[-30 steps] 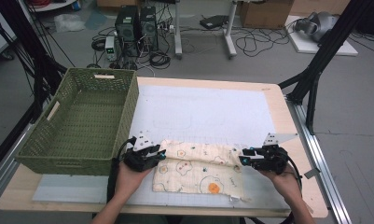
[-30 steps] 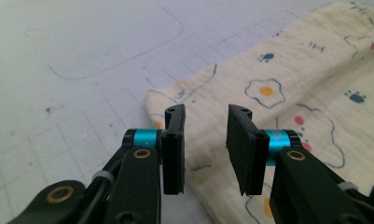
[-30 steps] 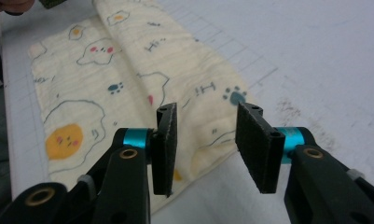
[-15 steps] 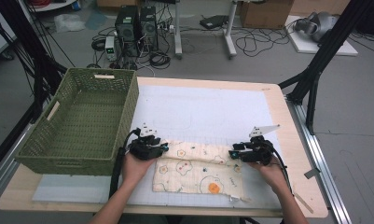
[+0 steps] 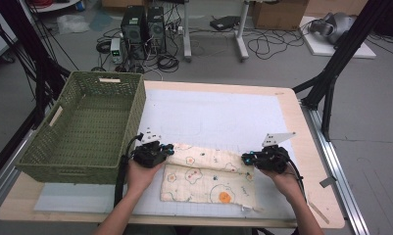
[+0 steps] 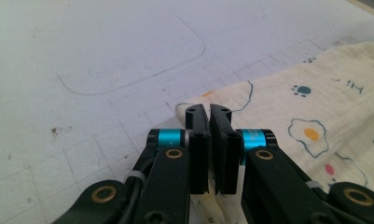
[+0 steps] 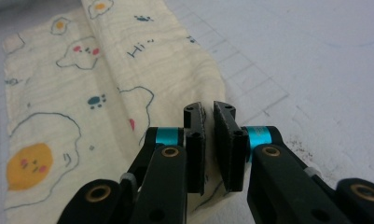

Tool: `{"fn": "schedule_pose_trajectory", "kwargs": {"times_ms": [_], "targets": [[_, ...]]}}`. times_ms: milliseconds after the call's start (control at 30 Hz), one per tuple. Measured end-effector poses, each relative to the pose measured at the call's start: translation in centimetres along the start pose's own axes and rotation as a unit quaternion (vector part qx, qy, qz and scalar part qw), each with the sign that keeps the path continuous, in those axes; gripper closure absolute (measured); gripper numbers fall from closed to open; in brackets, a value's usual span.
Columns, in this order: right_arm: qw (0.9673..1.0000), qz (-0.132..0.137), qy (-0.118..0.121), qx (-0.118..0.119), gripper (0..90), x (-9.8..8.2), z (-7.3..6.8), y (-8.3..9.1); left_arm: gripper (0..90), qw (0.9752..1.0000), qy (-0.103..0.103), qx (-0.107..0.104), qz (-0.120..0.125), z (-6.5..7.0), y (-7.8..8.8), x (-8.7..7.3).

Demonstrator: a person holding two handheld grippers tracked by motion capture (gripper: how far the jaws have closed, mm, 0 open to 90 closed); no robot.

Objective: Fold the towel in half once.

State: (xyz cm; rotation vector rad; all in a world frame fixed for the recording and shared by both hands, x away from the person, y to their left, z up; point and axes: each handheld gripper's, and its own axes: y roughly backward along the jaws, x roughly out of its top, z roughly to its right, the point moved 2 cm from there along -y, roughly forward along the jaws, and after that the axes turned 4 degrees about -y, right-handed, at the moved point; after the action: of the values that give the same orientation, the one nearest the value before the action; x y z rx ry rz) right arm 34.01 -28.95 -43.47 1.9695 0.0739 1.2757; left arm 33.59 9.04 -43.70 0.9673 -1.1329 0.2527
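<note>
Printed cloth (image 5: 208,174) flat on white mat (image 5: 218,115), just right of green basket (image 5: 86,125), left gripper (image 5: 168,149) just closed, pinching cloth's far-left corner, right gripper (image 5: 246,159) just closed, pinching far-right edge.

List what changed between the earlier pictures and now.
Both jaw pairs have just been closing. The left hand-held gripper pinched the far-left corner of the printed cloth, and the right hand-held gripper slid inward and pinched its far-right corner. The green basket and white mat stayed put.
</note>
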Motion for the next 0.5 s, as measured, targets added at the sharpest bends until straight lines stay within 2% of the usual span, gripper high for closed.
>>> {"fn": "schedule_pose_trajectory", "kwargs": {"times_ms": [233, 300, 500], "targets": [[0.9996, 0.021, 0.019, 0.004, 82.5, 0.5, -1.2, 1.3, 85.1, 0.9997, -0.017, -0.002, 0.019, 0.5, 1.4, 0.2], [0.9993, 0.028, 0.022, 0.006, 82.3, 0.5, -1.6, 1.7, 84.7, 0.9996, -0.022, -0.005, 0.016, 0.8, 1.7, 0.0], [0.9992, 0.02, 0.033, 0.011, 80.6, -0.2, -2.8, 2.1, 83.6, 0.9994, -0.032, -0.008, 0.004, 1.6, 2.3, -1.6]]}}
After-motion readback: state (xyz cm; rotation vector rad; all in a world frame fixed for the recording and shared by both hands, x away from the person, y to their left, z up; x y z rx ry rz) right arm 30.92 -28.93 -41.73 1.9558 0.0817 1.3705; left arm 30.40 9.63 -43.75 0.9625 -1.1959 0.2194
